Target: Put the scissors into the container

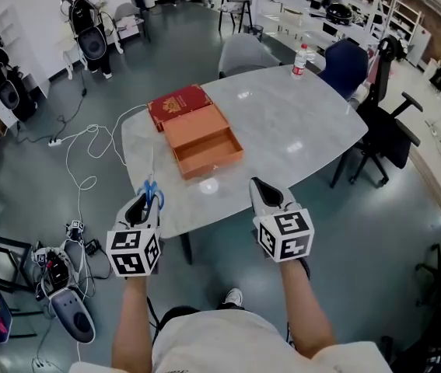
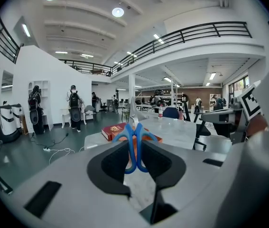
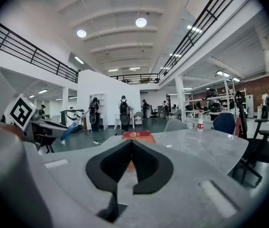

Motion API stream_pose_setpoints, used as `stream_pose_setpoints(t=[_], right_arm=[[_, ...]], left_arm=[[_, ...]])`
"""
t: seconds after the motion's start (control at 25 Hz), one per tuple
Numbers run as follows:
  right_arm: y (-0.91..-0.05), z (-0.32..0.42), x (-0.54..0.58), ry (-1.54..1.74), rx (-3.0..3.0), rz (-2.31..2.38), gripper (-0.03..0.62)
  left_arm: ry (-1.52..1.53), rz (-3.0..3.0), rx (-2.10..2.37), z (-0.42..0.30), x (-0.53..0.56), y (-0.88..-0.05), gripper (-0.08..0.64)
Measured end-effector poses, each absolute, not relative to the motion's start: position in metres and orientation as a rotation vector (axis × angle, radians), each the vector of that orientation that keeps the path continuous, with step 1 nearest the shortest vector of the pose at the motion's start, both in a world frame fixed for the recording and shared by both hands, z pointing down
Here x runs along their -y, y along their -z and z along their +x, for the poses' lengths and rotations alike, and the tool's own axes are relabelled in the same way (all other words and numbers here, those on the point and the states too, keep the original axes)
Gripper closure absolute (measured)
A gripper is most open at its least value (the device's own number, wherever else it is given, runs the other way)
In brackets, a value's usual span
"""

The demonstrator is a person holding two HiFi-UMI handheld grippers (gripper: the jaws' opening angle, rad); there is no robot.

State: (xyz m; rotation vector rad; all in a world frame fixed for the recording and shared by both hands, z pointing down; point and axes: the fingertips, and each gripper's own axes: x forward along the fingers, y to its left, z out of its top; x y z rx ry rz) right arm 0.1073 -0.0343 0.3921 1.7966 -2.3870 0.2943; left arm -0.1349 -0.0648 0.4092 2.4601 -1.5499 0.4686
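While left gripper (image 1: 143, 203) is clamped on the blue handles of the scissors (image 2: 134, 145), blades pointing forward, at the near edge of the table (image 1: 298, 123), right gripper (image 1: 264, 191) is alongside with jaws together on nothing, and the open orange container (image 1: 204, 142) sits just ahead.

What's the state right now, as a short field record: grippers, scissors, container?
left gripper: shut on scissors, at the table's near edge
scissors: blue handles between the jaws, blades pointing away from the gripper
right gripper: shut, empty
container: orange box, open, nothing inside, on table
red cover: flat against the box's far end
status: scissors not yet in container
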Motion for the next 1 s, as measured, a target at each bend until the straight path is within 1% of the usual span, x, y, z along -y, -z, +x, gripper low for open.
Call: stream_pose_setpoints(t=[0.48, 1.0], right_arm=[[-0.406, 0.114, 0.062, -0.317, 2.396, 1.751, 0.588], [-0.42, 0.102, 0.138, -0.358, 2.335, 1.801, 0.588]], left_arm=[[-0.508, 2.453, 1.541, -0.122, 0.087, -0.419, 0.479], [-0.561, 2.503, 1.441, -0.13, 0.17, -0.434, 0.479]])
